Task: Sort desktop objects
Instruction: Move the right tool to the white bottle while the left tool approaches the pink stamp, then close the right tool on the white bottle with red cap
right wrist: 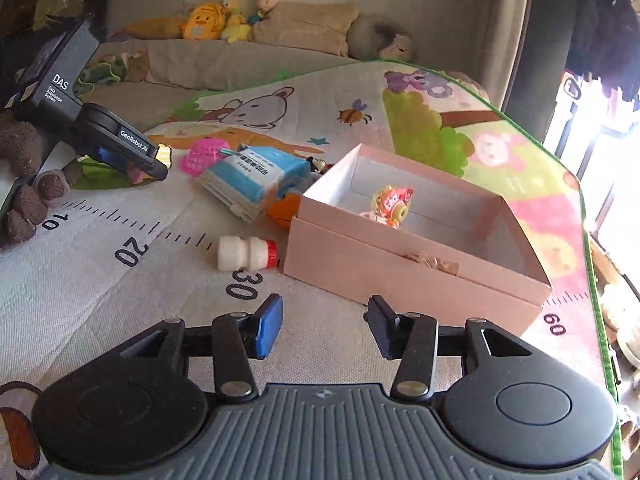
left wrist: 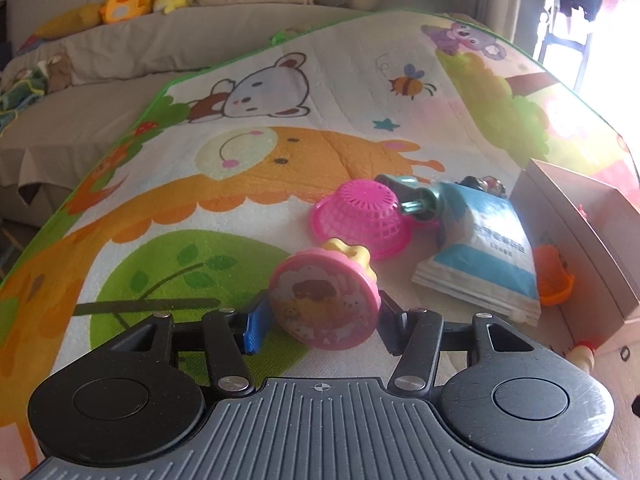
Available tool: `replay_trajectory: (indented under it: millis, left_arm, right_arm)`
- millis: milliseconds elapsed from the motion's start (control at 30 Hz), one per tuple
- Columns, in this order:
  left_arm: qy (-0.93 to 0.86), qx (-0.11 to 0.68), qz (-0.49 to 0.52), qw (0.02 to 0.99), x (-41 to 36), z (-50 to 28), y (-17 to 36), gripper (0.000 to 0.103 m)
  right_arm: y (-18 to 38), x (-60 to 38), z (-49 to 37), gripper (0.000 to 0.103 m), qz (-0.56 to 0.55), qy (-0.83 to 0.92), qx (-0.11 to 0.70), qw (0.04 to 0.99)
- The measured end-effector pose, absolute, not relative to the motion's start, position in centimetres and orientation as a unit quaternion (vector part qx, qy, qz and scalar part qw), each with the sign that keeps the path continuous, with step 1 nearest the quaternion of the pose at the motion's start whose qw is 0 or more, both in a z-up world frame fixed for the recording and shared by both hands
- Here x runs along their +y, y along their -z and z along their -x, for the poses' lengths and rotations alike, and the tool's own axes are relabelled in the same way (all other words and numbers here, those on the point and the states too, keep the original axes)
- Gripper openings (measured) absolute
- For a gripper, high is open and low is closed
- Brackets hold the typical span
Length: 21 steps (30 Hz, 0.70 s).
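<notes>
Pink plastic fills the left gripper: its fingers are closed on a round pink stamp toy with a yellow knob, held by the rim of the disc so the printed face turns back toward the camera. Gripping the disc edge gives the fingers two opposed surfaces, which looks steadier than the small knob would be.

Just beyond it on the play mat lie an upturned pink basket, a teal toy behind that, and a blue-and-white tissue pack. An orange toy sits tucked against the wall of the pink box.

The right gripper hangs over the mat in front of the box, fingers parted with nothing between them. A small white bottle with a red cap lies on its side just beside the box's near corner. Inside the box rests a small pink and yellow toy, so it likely serves as the collecting bin; the stamp toy probably goes there too.
</notes>
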State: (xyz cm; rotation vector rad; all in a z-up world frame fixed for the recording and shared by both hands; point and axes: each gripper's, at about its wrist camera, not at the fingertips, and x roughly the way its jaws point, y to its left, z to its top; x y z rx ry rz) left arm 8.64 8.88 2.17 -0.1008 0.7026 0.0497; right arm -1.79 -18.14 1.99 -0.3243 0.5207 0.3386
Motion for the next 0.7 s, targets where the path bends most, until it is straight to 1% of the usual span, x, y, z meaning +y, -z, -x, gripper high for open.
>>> replay_trajectory:
  millis: [167, 233, 333, 367, 433, 500, 567, 600, 700]
  left_arm:
    - [0.056, 0.329, -0.011, 0.942, 5.3, -4.4, -3.2, 0.059]
    - [0.095, 0.324, -0.034, 0.941, 3.9, -2.6, -3.4, 0.059]
    - [0.119, 0.331, -0.04, 0.935, 2.9, -1.1, -3.2, 0.06]
    - [0.12, 0.334, -0.039, 0.934, 2.8, -0.7, -3.0, 0.061]
    - [0.118, 0.332, -0.041, 0.935, 2.6, 0.0, -2.6, 0.062]
    - [0.111, 0.326, -0.044, 0.938, 2.6, 0.5, -2.4, 0.065]
    - [0.106, 0.323, -0.039, 0.94, 2.9, 0.7, -2.4, 0.074]
    - [0.108, 0.323, -0.031, 0.94, 3.1, 0.7, -2.4, 0.076]
    - [0.108, 0.326, -0.02, 0.939, 3.8, 0.6, -2.2, 0.079]
  right_arm:
    - [-2.4, -16.1, 1.3, 0.047, 0.174, -0.188, 0.261, 0.931]
    - [-2.2, -14.8, 1.2, 0.047, 0.196, -0.195, 0.254, 0.927]
    - [-1.6, -13.0, 0.6, 0.046, 0.242, -0.193, 0.241, 0.92]
    - [-1.4, -12.5, 0.3, 0.045, 0.25, -0.196, 0.241, 0.917]
    - [-1.0, -11.4, -0.3, 0.039, 0.261, -0.209, 0.246, 0.91]
    - [-0.5, -10.5, -0.6, 0.037, 0.273, -0.217, 0.24, 0.906]
    - [0.0, -9.8, -0.9, 0.034, 0.286, -0.22, 0.234, 0.903]
    - [0.1, -9.7, -0.8, 0.034, 0.29, -0.222, 0.225, 0.903]
    - [0.1, -9.3, -0.9, 0.034, 0.297, -0.233, 0.214, 0.901]
